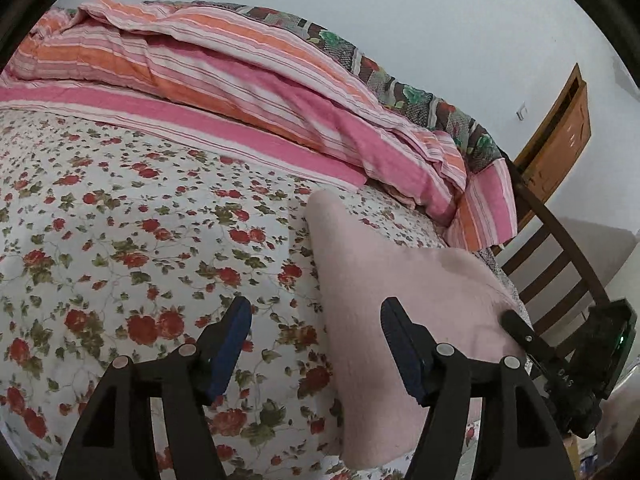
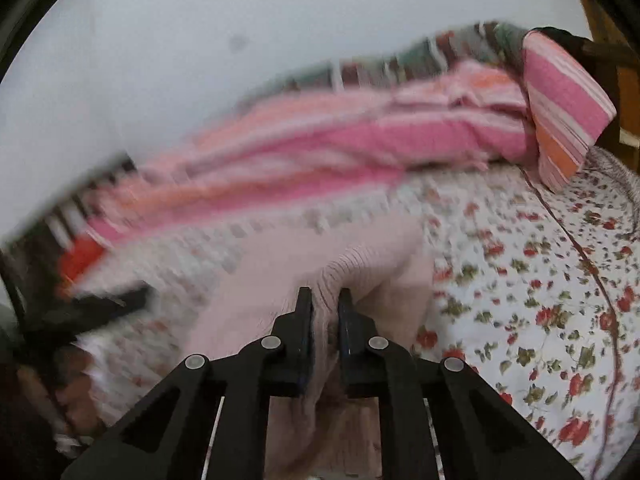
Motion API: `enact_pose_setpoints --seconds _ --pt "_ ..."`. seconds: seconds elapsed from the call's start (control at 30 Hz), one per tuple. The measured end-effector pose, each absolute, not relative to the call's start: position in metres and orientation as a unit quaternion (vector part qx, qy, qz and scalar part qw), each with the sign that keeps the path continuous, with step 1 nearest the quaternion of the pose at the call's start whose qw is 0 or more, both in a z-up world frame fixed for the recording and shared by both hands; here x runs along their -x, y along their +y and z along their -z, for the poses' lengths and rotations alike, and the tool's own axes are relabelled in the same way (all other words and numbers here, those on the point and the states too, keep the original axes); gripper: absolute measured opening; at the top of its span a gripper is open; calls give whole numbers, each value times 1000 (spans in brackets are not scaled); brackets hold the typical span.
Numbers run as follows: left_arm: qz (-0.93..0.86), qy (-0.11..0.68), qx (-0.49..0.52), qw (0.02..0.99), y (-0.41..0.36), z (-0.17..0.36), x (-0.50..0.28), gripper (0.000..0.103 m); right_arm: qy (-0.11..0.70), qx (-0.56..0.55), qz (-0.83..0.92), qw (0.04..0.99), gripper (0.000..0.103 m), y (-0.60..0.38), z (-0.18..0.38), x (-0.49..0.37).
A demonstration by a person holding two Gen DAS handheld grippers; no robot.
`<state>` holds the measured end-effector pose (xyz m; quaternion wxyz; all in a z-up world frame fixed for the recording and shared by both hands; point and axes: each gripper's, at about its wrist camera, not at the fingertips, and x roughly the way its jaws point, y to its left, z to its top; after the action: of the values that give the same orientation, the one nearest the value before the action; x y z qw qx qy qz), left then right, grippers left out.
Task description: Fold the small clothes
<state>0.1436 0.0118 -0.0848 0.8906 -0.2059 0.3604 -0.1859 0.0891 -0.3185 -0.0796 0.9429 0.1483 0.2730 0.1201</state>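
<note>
A pale pink knitted garment (image 1: pixel 384 272) lies on the floral bedsheet (image 1: pixel 120 220). My left gripper (image 1: pixel 316 316) is open and empty, its right finger over the garment's left edge, its left finger over the bare sheet. My right gripper (image 2: pixel 325 300) is shut on a ribbed fold of the same pink garment (image 2: pixel 280 280) and holds it lifted off the sheet. The right gripper (image 1: pixel 516 326) also shows at the garment's right edge in the left wrist view. The right wrist view is blurred on its left side.
A pink and orange striped quilt (image 1: pixel 240 80) is heaped along the far side of the bed against a white wall. A wooden chair (image 1: pixel 560 248) and a wooden door (image 1: pixel 560 132) stand at the right. The floral sheet (image 2: pixel 520 280) stretches to the right of the garment.
</note>
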Motion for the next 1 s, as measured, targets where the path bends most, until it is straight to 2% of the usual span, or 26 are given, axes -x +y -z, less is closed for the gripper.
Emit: enact_pose_setpoints --seconds 0.13,0.17,0.2,0.23,0.27,0.3,0.33,0.5,0.7,0.73,0.77,0.8,0.83,0.93,1.0 --pt "205 369 210 882 5 92 -145 65 365 -166 -62 914 12 -331 130 -107" --pt "207 374 205 881 1 92 -145 65 362 -187 -66 911 13 -337 134 -104" --pt "210 375 198 881 -2 92 -144 65 356 -206 -73 909 19 -341 132 -101" --pt "213 372 195 882 -3 92 -143 65 356 -217 -79 905 36 -344 130 -100" --pt "215 369 192 884 -3 91 -141 65 358 -226 -84 902 46 -346 128 -101" --pt "215 368 190 884 -2 91 -140 65 362 -232 -91 898 60 -347 128 -105" --pt "216 367 193 884 -1 91 -140 65 370 -235 -93 894 66 -347 130 -110" --pt "221 356 211 883 14 86 -132 65 412 -286 -122 856 81 -353 155 -141" --pt "213 343 216 889 39 83 -118 65 421 -300 -174 838 82 -348 165 -166" --pt "212 342 219 889 42 83 -117 65 426 -295 -179 836 80 -346 165 -169" --pt "209 342 223 889 45 84 -116 65 430 -293 -180 835 75 -342 164 -170" --pt "207 343 228 888 48 85 -115 65 434 -295 -182 832 66 -343 163 -172" --pt "207 343 232 886 50 86 -115 65 435 -301 -189 827 52 -344 163 -173" --pt "205 343 243 884 54 87 -113 65 431 -311 -199 823 41 -347 154 -168" --pt "205 341 245 884 55 86 -110 65 421 -305 -197 831 39 -345 138 -162"
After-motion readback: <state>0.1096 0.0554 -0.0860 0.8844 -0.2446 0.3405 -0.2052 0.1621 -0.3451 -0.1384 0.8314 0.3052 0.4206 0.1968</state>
